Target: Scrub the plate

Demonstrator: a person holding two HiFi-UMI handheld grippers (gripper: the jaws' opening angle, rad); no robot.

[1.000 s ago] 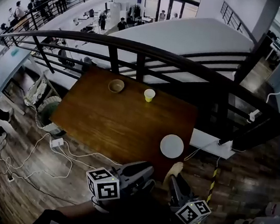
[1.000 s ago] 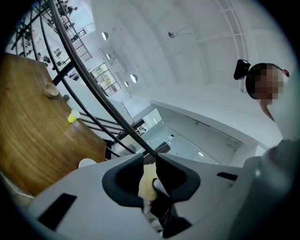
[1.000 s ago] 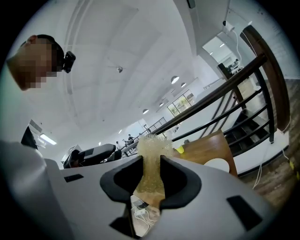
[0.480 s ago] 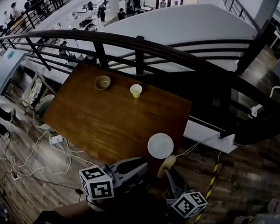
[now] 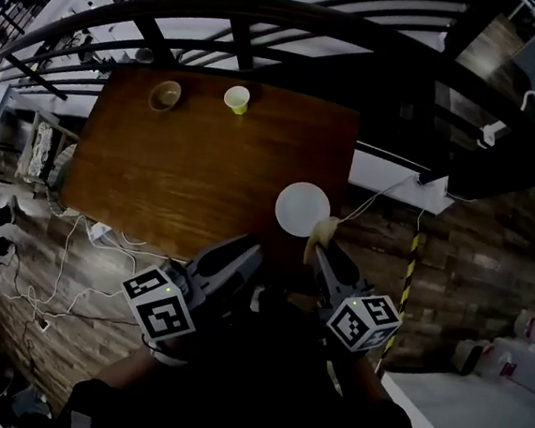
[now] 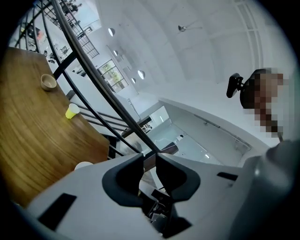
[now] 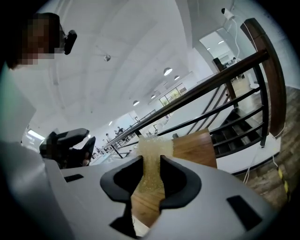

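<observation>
1. Wooden table: I have closed in on it over the last second and now look down across its near edge.
2. Brown bowl and yellow cup: at the far edge, near each other but apart. Neither has shifted on the table, and I judge them no part of the job.
3. Left gripper: jaws drawn almost together with nothing between them. It hangs off the near edge, left of the plate and clear of it.
4. White plate: lies flat by the table's near right corner. A second ago it sat well ahead of both tools; now it is just beyond the right one.
5. Yellowish sponge: clamped between the jaws of the right gripper. Its tip has come up to the plate's near rim in the head view. I cannot confirm contact.
6. Reading: the approach looks nearly done and scrubbing has not begun. The plate is loose near the edge and may slide under the sponge, so the left gripper may need to steady it.
</observation>
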